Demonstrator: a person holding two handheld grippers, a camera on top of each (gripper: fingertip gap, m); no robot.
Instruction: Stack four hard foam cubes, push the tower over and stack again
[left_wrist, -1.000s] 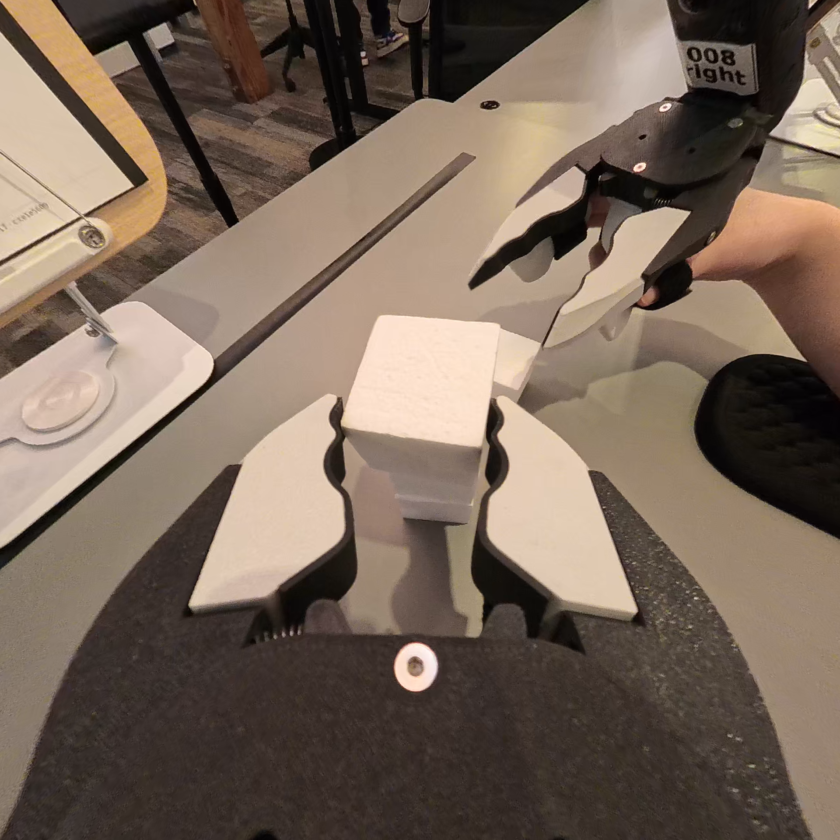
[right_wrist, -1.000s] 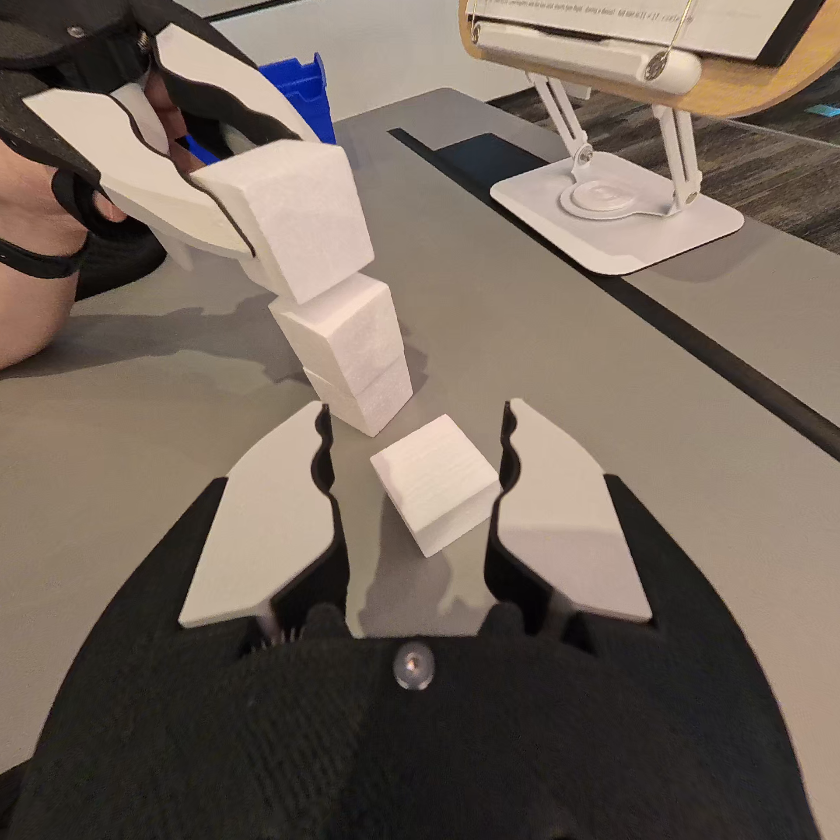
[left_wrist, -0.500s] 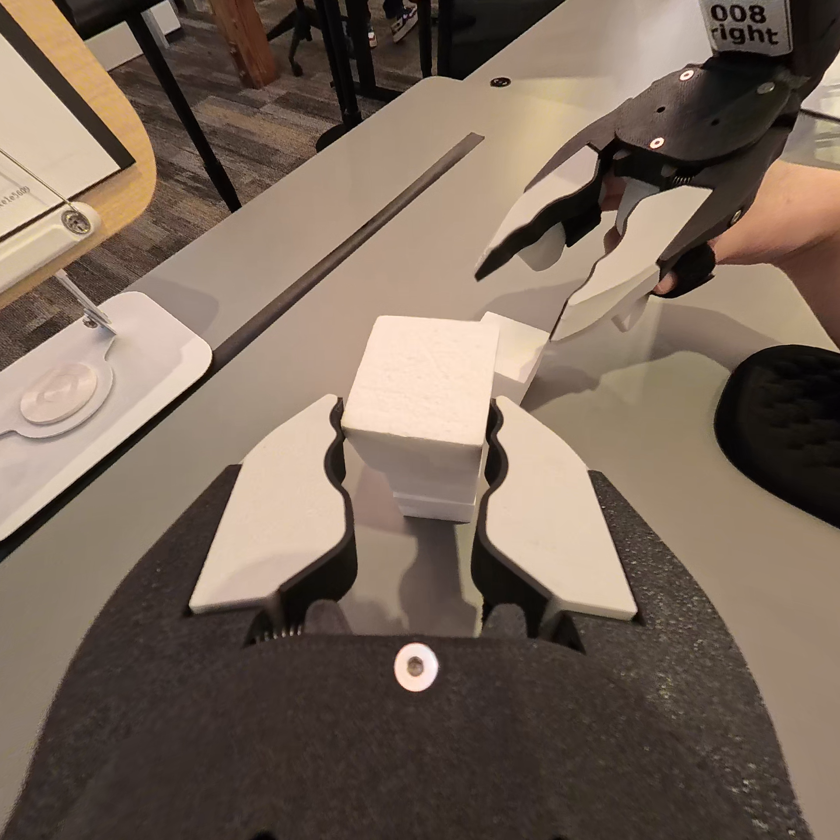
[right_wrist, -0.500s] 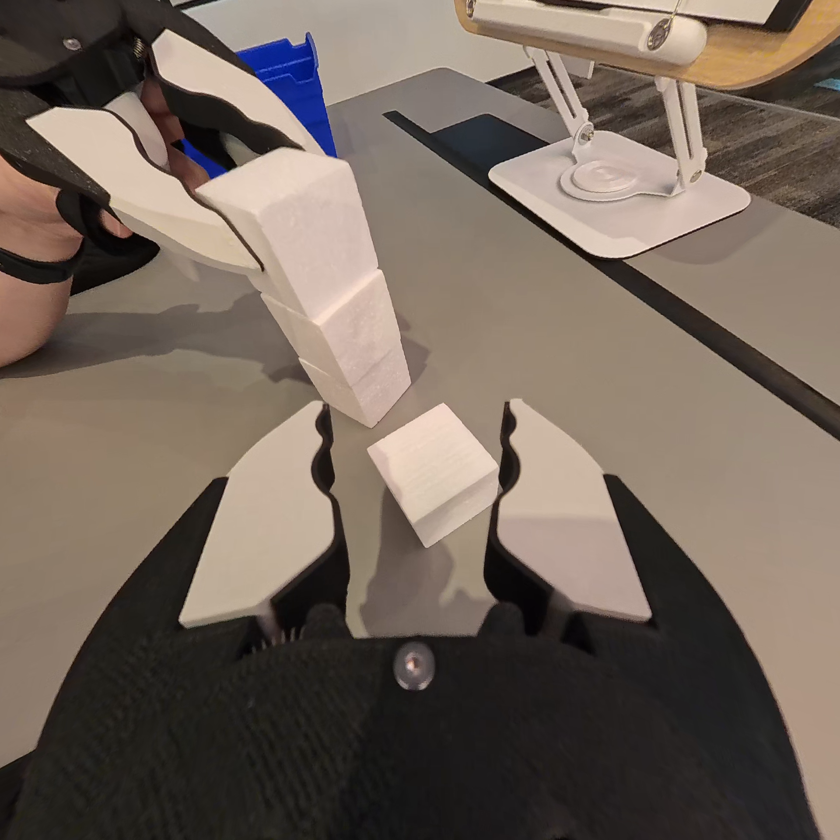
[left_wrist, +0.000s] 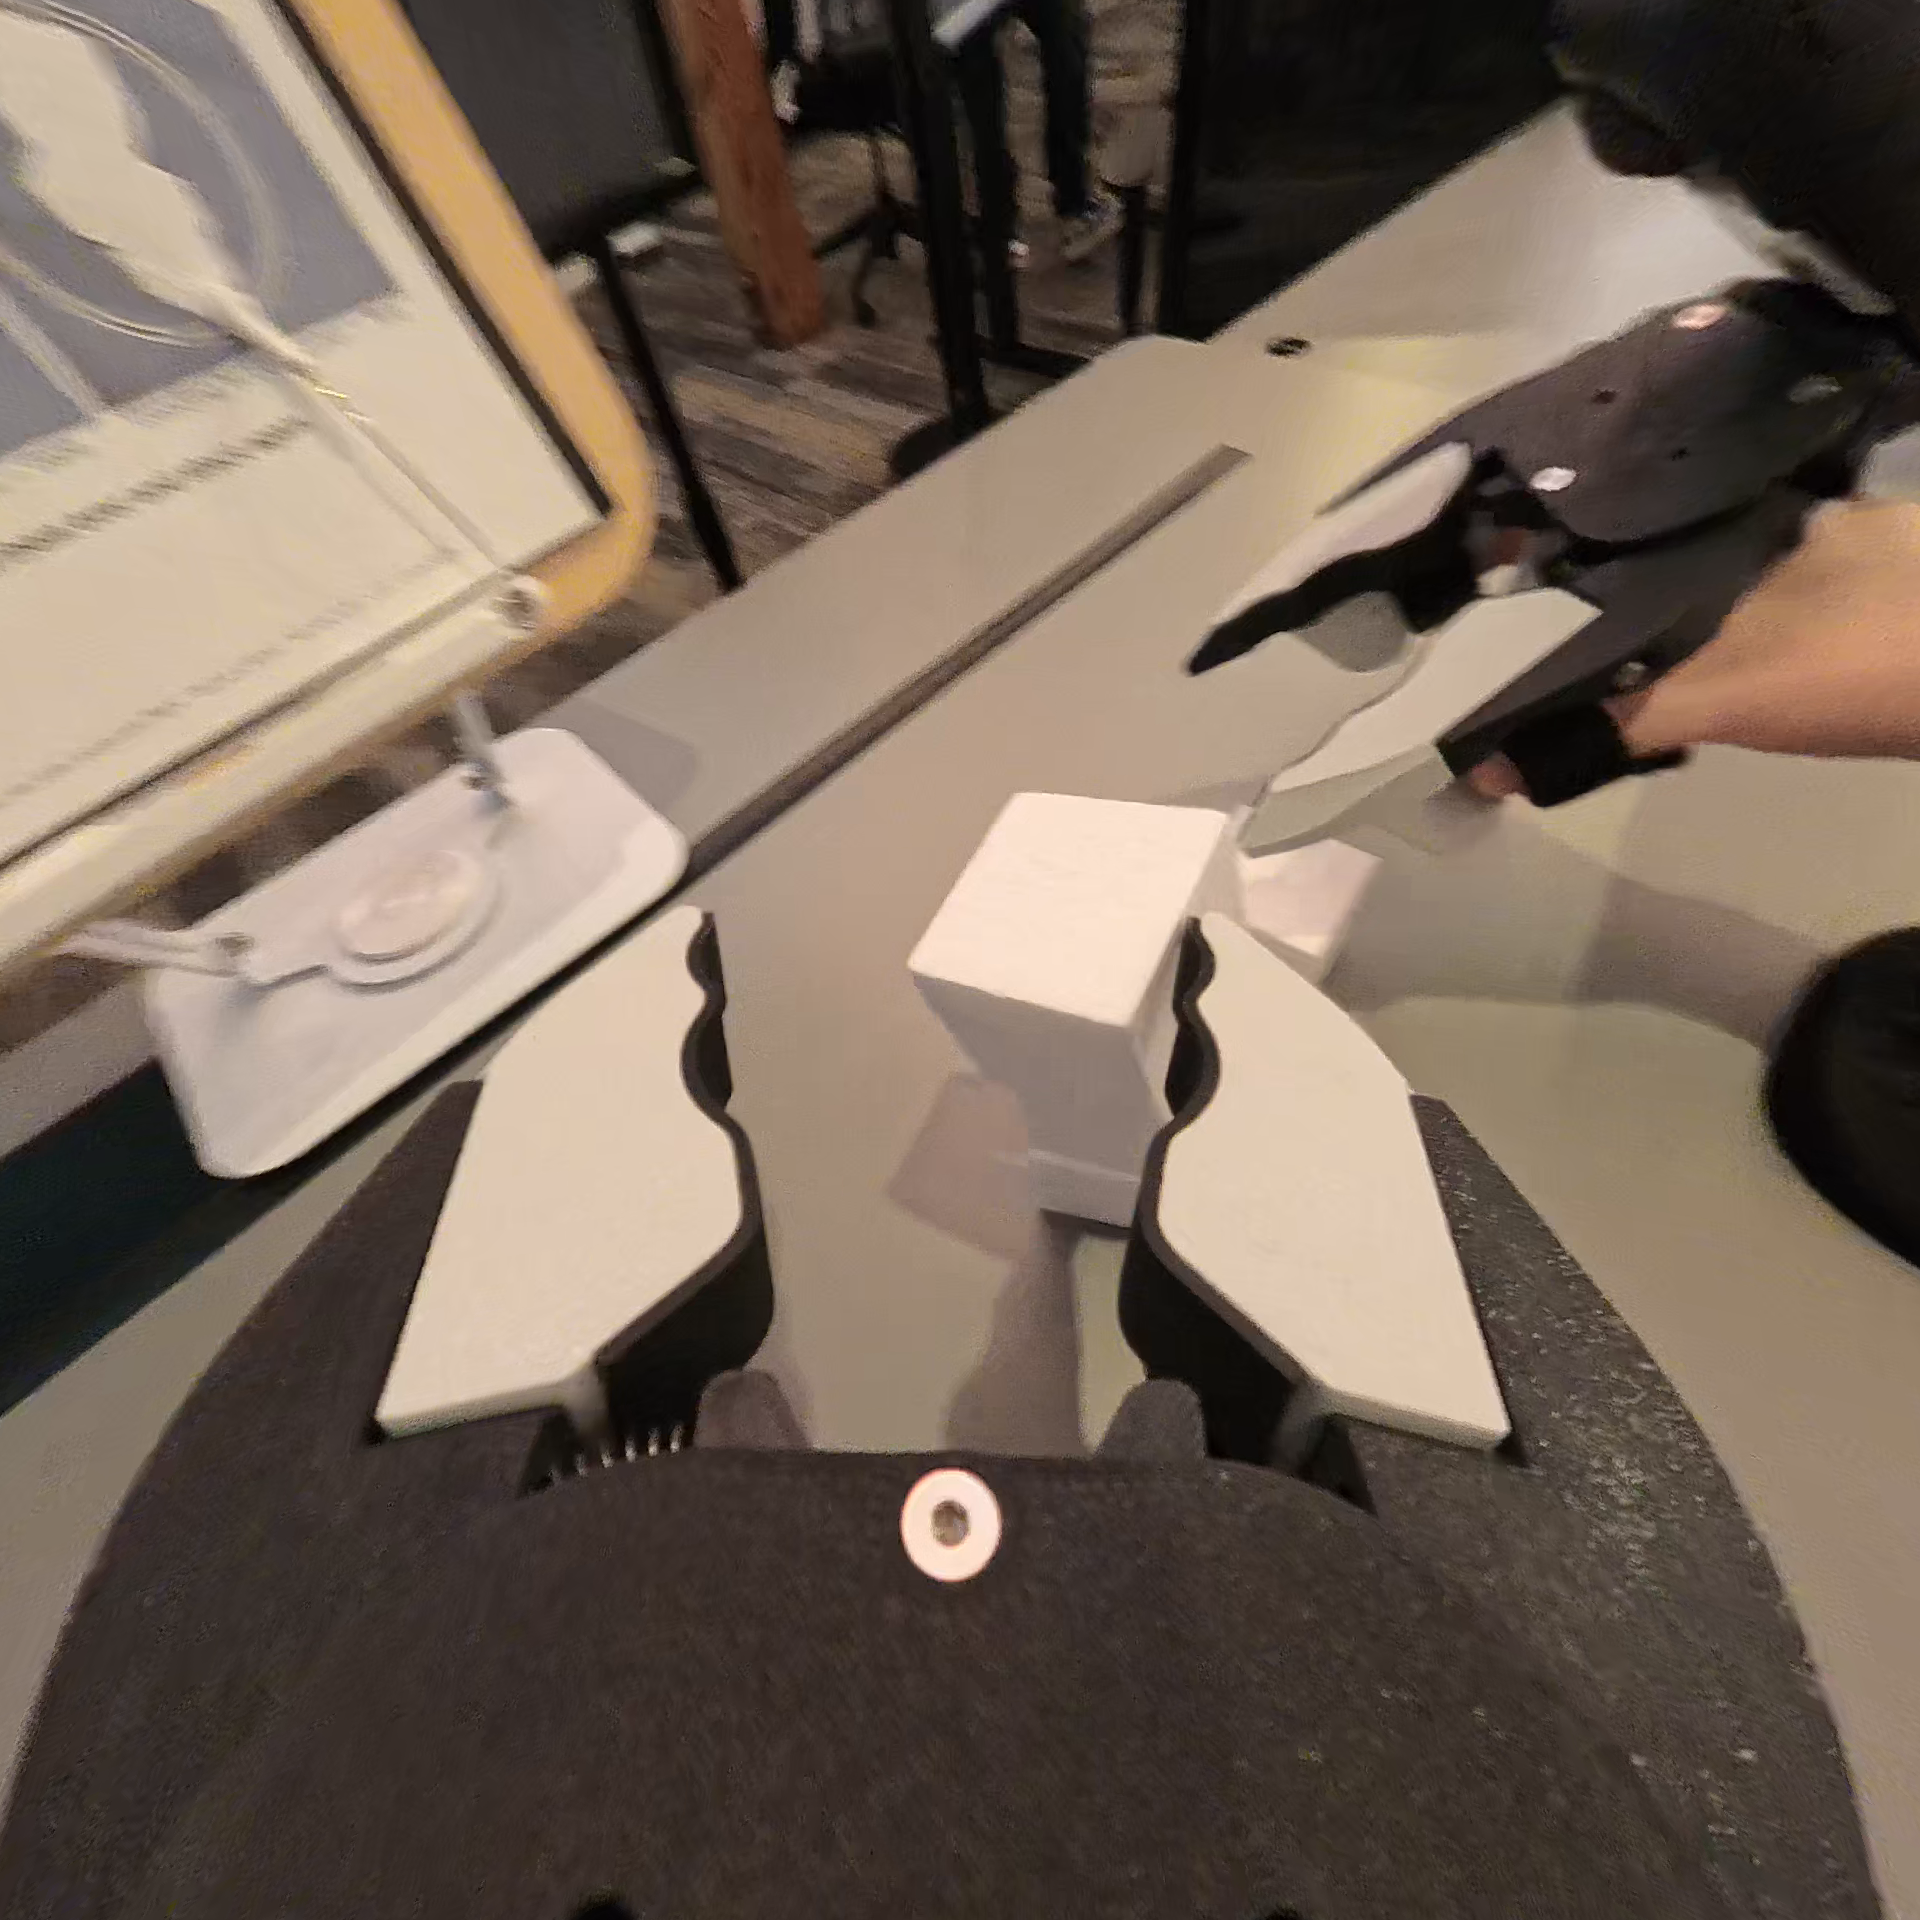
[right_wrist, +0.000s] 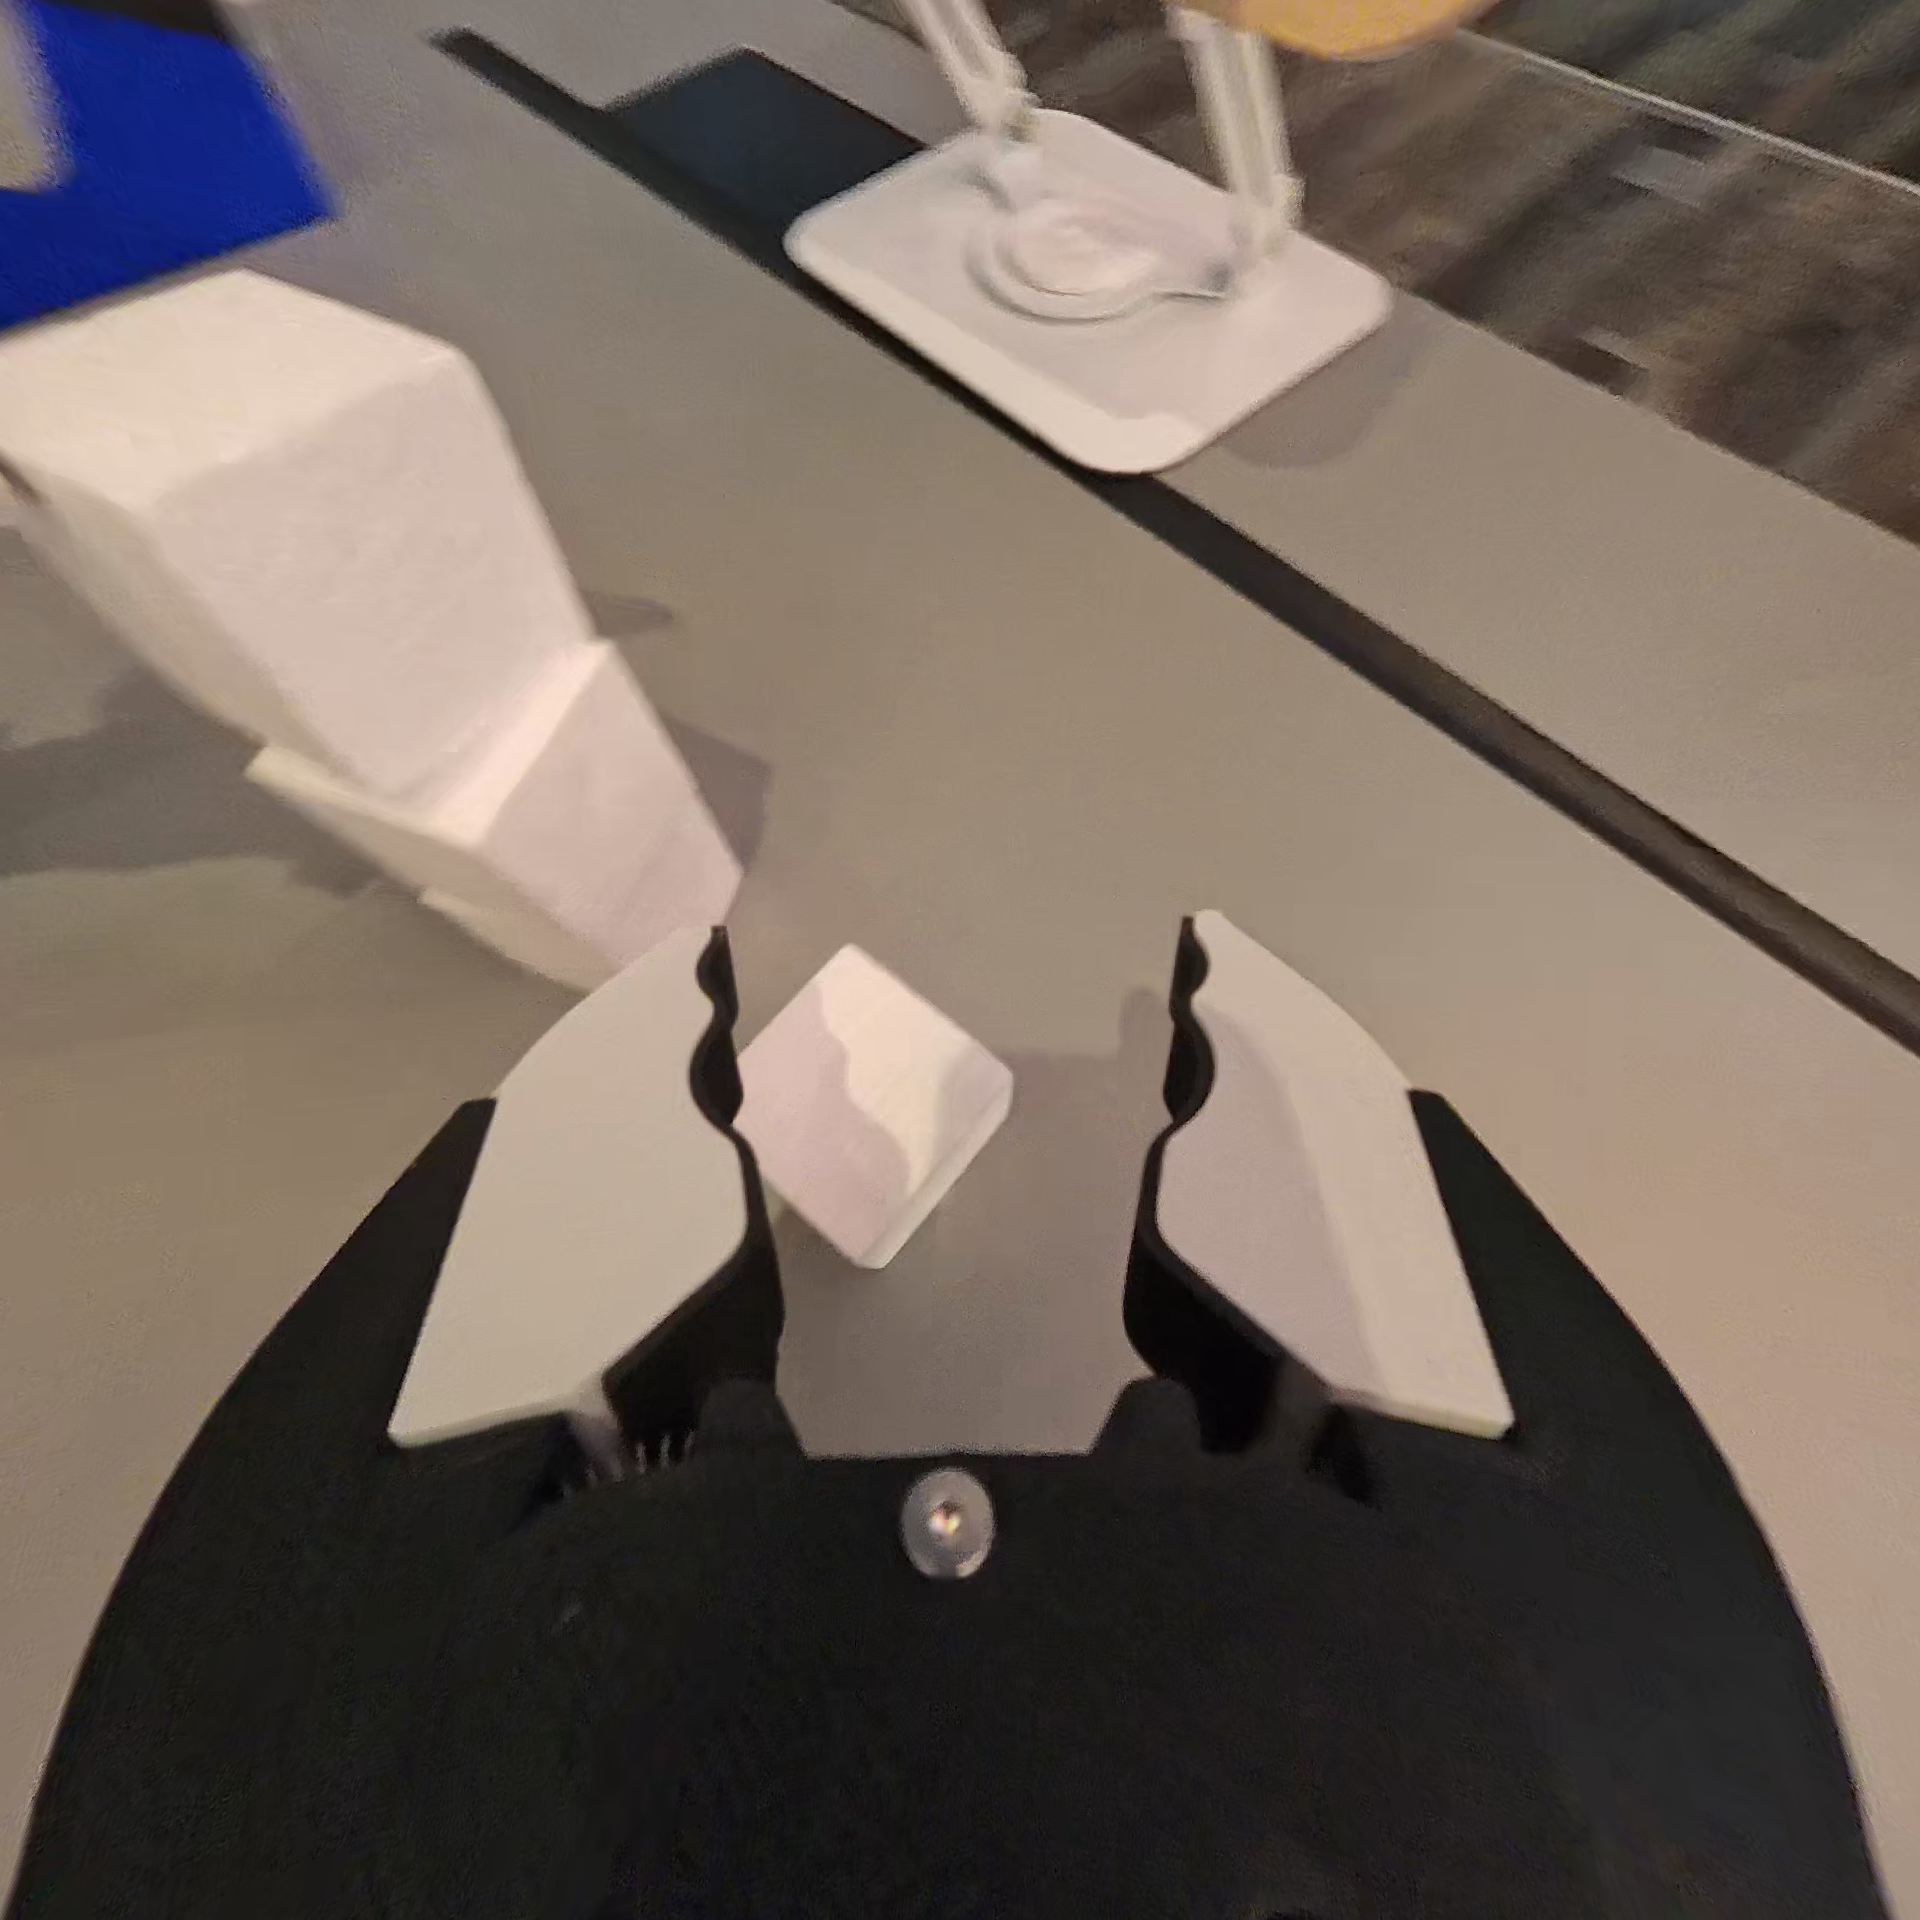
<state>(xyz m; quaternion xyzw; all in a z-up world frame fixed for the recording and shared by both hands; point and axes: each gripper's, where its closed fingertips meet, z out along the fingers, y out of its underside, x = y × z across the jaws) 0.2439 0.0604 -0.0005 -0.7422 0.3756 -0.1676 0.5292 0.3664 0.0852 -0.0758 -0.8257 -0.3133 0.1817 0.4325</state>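
White foam is what I am working with here: a stack of cubes stands just ahead of my left gripper, hard against the inner edge of its right-hand finger, while the jaws stand wide apart with nothing between them. In the right wrist view the stack sits ahead and to the left, three blocks as far as I can make out through the blur, the upper ones shifted a little off the one below. The fourth cube lies on the grey table between the fingers of my right gripper, turned corner-on and touching the left finger; those jaws are wide too, not yet closed on it. I judge these blocks light, stiff and slightly grippy, so I would take the loose one across two flat opposite faces, squaring up first, since a corner grip may twist it. A blue bin sits far left; I cannot see its contents.
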